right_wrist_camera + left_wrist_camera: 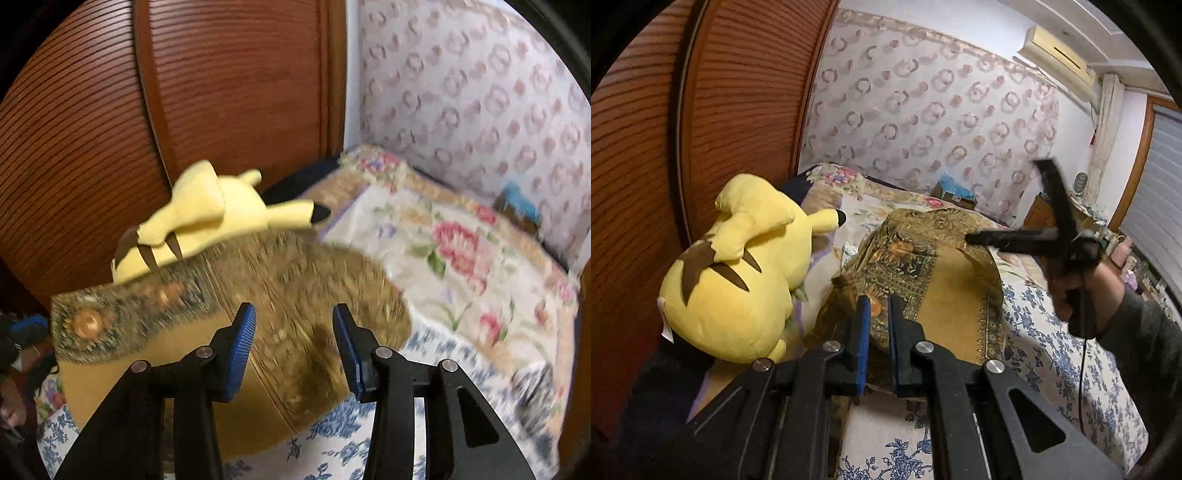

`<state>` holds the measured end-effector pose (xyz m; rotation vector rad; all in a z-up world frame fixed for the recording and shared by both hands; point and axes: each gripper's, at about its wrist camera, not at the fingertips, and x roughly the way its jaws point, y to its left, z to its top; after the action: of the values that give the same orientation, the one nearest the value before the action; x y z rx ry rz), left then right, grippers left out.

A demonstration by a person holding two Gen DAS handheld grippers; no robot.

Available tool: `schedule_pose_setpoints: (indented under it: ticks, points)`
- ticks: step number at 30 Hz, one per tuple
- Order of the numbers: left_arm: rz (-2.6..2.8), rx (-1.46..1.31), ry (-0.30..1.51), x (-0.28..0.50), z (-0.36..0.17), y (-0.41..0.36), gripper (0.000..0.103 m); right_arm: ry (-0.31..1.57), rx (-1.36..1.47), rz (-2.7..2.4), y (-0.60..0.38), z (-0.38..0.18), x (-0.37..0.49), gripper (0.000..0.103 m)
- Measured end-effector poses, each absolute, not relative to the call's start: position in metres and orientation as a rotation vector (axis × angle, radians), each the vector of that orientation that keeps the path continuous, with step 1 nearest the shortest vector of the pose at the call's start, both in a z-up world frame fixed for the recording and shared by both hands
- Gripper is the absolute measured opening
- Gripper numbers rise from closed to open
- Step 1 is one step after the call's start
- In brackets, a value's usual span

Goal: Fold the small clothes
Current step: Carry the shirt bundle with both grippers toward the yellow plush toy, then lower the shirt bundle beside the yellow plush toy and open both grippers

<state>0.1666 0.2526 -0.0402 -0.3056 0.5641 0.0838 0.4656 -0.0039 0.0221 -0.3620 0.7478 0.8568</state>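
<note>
A gold-yellow patterned cloth [945, 280] with dark ornate borders lies partly lifted on the bed. My left gripper [878, 301] is shut on its near edge, with cloth pinched between the blue pads. In the left wrist view my right gripper [1001, 206] hovers over the cloth's far right side, jaws spread wide, one finger near the cloth edge. In the right wrist view the right gripper [293, 314] is open and empty above the blurred cloth [229, 295].
A yellow plush toy [738, 269] lies at the cloth's left, against the brown slatted wardrobe door [701, 110]; it also shows in the right wrist view [207, 218]. The bed has a blue-flowered sheet [1052, 350] and a pink-flowered quilt [454, 251]. A patterned wall stands behind.
</note>
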Motion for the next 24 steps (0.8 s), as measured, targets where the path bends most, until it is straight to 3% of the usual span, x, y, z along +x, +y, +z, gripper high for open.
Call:
schedule_pose_setpoints:
  ticks: [9,11,16,24]
  points:
    - [0.086,-0.225,0.558,0.168,-0.022,0.233,0.017,0.754,-0.268,0.839,0.005,-0.011,0.482,0.045]
    - [0.073,-0.21,0.556,0.168,-0.018,0.226,0.028,0.738,-0.265,0.831,-0.002,-0.008,0.473,0.045]
    - [0.039,-0.175,0.546,0.165,-0.009,0.204,0.04,0.637,-0.261,0.823,-0.029,0.008,0.429,0.045]
    - [0.015,-0.11,0.536,0.156,0.005,0.162,0.045,0.556,-0.219,0.813,-0.084,0.033,0.357,0.045]
